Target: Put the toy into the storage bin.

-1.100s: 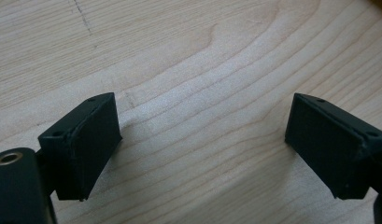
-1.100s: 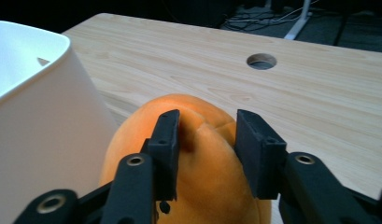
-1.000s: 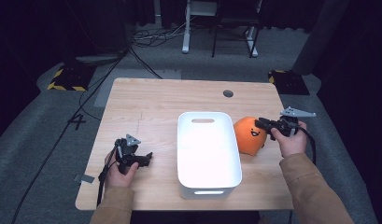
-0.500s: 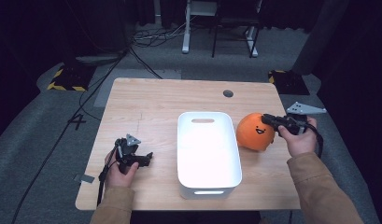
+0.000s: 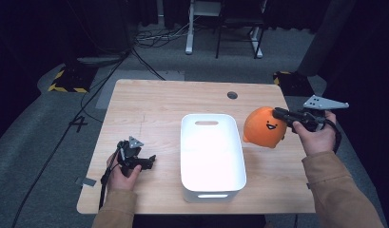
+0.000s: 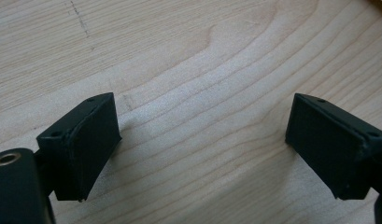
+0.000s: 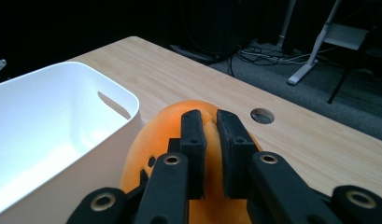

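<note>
An orange round plush toy (image 5: 263, 127) with a smiling face hangs just above the table, right of the white bin (image 5: 211, 154). My right gripper (image 5: 278, 114) is shut on a pinch of the toy's fabric; in the right gripper view the orange plush toy (image 7: 179, 135) bulges around the right gripper (image 7: 209, 123), its jaws almost together. My left gripper (image 5: 149, 159) rests on the table left of the bin. In the left gripper view the left gripper (image 6: 202, 140) stands open over bare wood, nothing between its jaws.
The white bin (image 7: 48, 135) is empty, with handle slots at its ends. A round cable hole (image 5: 232, 95) sits near the table's far edge (image 5: 182, 81). Chair legs and cables lie on the dark floor beyond.
The right hand has risen with the orange toy, lifting it off the table and a little to the right. The left hand has stayed where it was.
</note>
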